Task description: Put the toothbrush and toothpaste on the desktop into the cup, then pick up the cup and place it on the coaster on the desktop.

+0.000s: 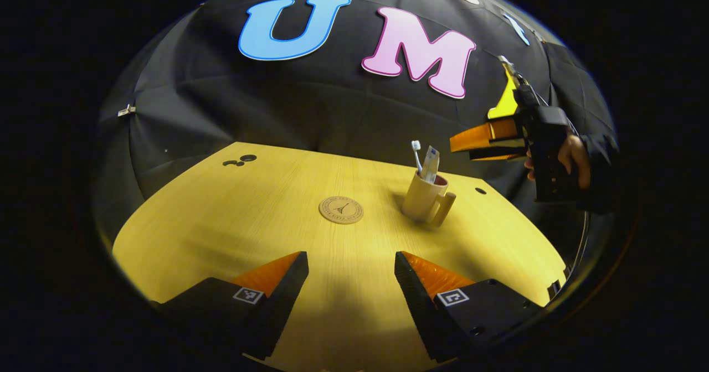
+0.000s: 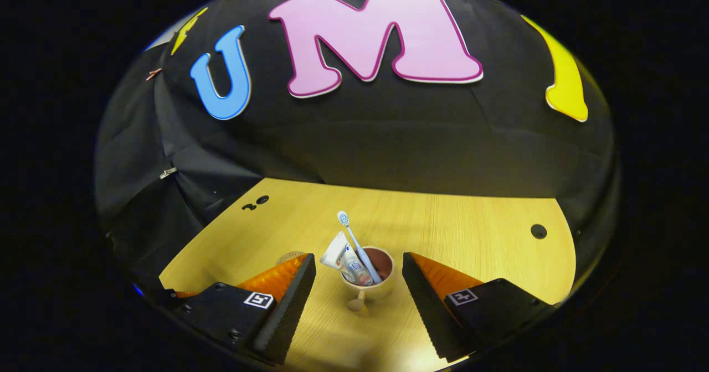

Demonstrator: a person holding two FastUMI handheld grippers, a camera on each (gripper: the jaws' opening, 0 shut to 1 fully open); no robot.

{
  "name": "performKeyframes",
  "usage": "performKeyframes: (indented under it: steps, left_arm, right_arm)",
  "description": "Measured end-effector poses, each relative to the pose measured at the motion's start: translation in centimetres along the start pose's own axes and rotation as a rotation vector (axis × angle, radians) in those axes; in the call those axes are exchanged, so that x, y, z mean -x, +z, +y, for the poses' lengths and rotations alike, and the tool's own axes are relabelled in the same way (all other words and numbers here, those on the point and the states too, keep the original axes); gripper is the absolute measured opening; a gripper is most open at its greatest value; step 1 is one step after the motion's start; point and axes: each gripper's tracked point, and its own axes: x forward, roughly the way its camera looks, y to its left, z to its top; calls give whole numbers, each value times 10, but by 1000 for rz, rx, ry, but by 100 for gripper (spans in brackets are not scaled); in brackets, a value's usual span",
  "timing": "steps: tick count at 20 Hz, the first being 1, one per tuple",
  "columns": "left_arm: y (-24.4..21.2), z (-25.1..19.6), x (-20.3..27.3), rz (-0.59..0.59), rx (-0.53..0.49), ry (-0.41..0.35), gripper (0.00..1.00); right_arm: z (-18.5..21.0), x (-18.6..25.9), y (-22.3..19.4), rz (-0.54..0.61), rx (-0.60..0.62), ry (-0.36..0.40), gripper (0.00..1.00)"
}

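Already the beige mug (image 2: 368,283) held both the toothbrush (image 2: 354,242) and the toothpaste tube (image 2: 342,258), standing upright on the desk (image 1: 277,195) toward its right edge and well short of the far edge, as the left gripper view showed. Its handle (image 2: 357,303) pointed back toward the right gripper (image 2: 359,294), whose fingers stood wide apart either side of the mug, touching nothing. The round coaster (image 1: 341,210) lay apart from the mug, nearer the desk's middle. The left gripper (image 1: 351,283) hung low near the front edge, likewise spread wide and empty.

By the look of it the mug was stiff and probably ceramic, so fairly weighty, smooth-sided and liable to chip if knocked. The brush and tube leaned loosely above the rim, top-heavy, and could tip out if the mug tilted. A squeeze across the body just below the rim, clear of the handle, seemed the surest hold; pinching the handle alone would likely let it swing. What remained was the lift and the set-down on the coaster
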Motion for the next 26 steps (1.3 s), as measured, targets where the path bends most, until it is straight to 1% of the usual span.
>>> performKeyframes:
  steps: [2, 3, 5, 7, 10, 11, 12, 14, 16, 19, 21, 23, 25, 26]
  left_arm:
    - [1, 4, 9, 8, -22, 15, 98]
    - [2, 8, 15, 8, -35, 20, 97]
    - [4, 17, 27, 6, -58, 30, 97]
    - [7, 25, 36, 4, -66, 38, 97]
    - [12, 40, 51, -1, -45, 58, 98]
    - [15, 44, 57, -6, -40, 67, 98]
    - [15, 48, 62, -7, -36, 77, 98]
    - [13, 59, 73, -4, -29, 101, 98]
    - [7, 65, 84, 8, -23, 123, 98]
    - [-7, 72, 98, 37, -7, 148, 97]
    - [-15, 77, 103, 56, 2, 164, 98]
    - [-21, 81, 108, 65, 7, 174, 98]
    - [-23, 82, 111, 70, 6, 179, 98]
    - [-24, 82, 113, 72, 4, 181, 98]
  right_arm:
    - [1, -6, -13, 86, 1, -7, 97]
    - [-4, -7, -23, 138, 20, -25, 97]
    - [-2, -10, -36, 211, 56, -26, 96]
    - [5, -19, -49, 272, 45, -9, 97]
    - [13, -27, -69, 377, 9, 8, 97]
    - [12, -33, -77, 408, 9, 4, 97]
    - [12, -37, -83, 435, -9, 2, 97]
    - [12, -45, -94, 485, -112, -12, 97]
    - [3, -59, -92, 481, -189, -47, 97]
    - [-2, -67, -103, 532, -215, -66, 96]
    - [-6, -71, -112, 554, -196, -91, 92]
    - [-7, -76, -116, 563, -184, -115, 91]
    - [-15, -79, -119, 574, -189, -143, 85]
    - [-17, -81, -123, 586, -201, -145, 66]
